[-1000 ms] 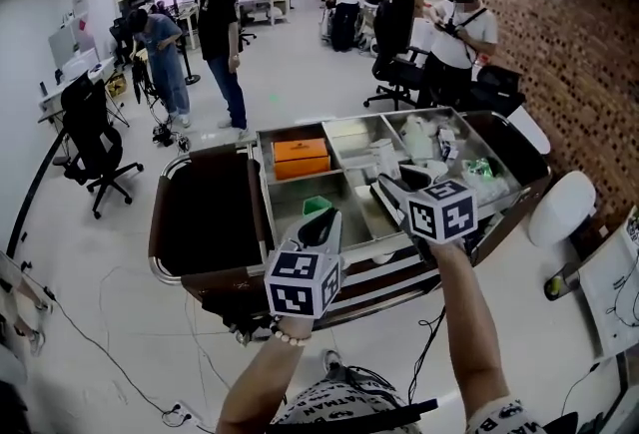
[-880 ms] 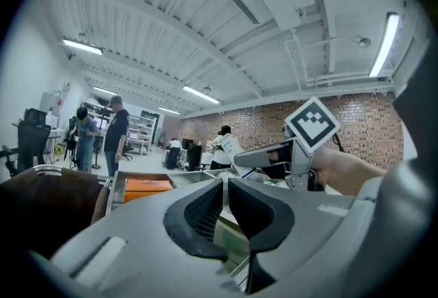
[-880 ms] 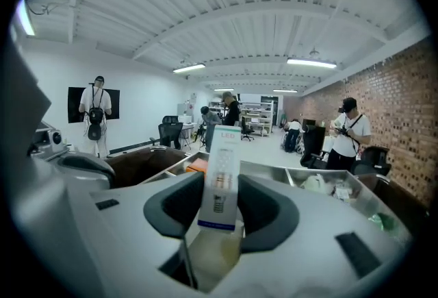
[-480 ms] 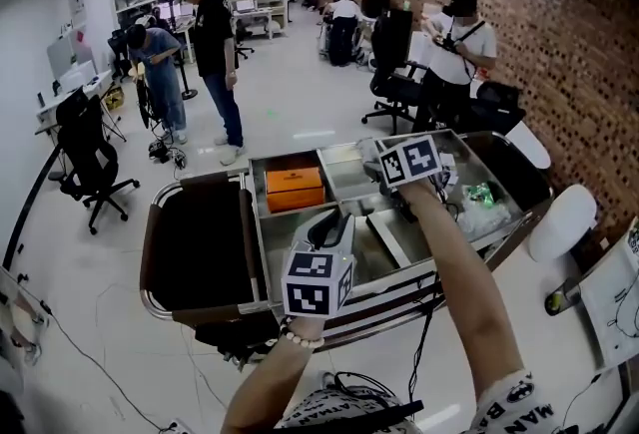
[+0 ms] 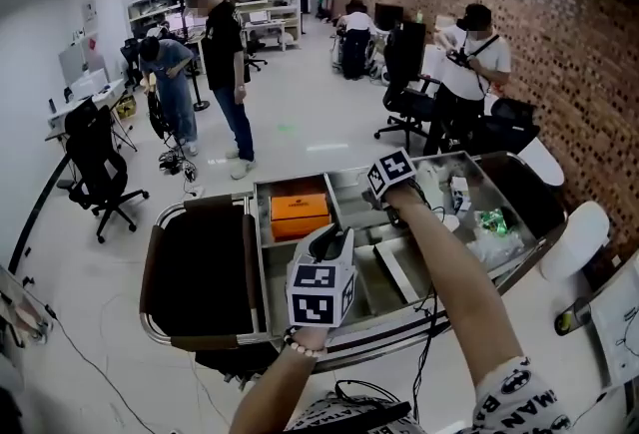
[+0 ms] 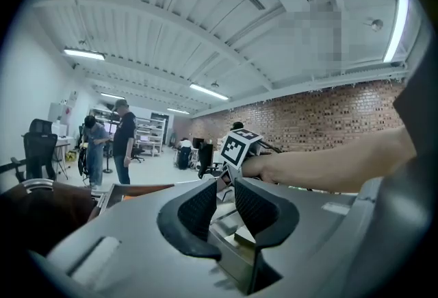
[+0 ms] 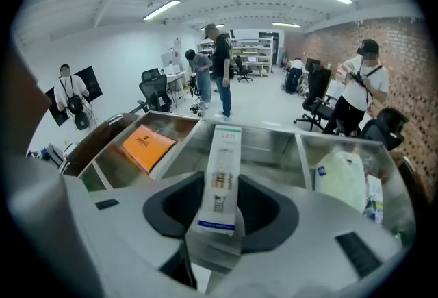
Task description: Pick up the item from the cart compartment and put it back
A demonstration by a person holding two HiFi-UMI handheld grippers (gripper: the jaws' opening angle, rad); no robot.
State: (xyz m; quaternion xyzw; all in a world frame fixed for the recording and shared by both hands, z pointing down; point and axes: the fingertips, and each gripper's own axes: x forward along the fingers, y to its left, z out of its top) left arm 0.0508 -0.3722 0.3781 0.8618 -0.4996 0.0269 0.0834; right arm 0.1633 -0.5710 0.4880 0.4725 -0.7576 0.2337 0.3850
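My right gripper point(image 7: 222, 206) is shut on a tall white LED bulb box point(image 7: 222, 170), which stands upright between the pads. It hangs over the cart's middle back compartment point(image 7: 263, 153). In the head view only the right gripper's marker cube point(image 5: 391, 171) and the hand show clearly. The box is hidden there. My left gripper point(image 5: 329, 240) hovers over the front left compartment, open, with nothing between its pads point(image 6: 197, 206). It looks across the cart toward the right gripper's cube point(image 6: 239, 148).
An orange box point(image 5: 300, 215) lies in the back left compartment of the steel cart point(image 5: 262, 257). White bags point(image 5: 431, 185) and small packets fill the right compartments. The cart's dark brown left section point(image 5: 195, 267) is bare. People point(image 5: 225, 63) and office chairs point(image 5: 95, 163) stand beyond.
My right gripper has travelled from the cart's front edge up and back over the rear compartments. The left gripper stayed near the front; the green item beside it no longer shows.
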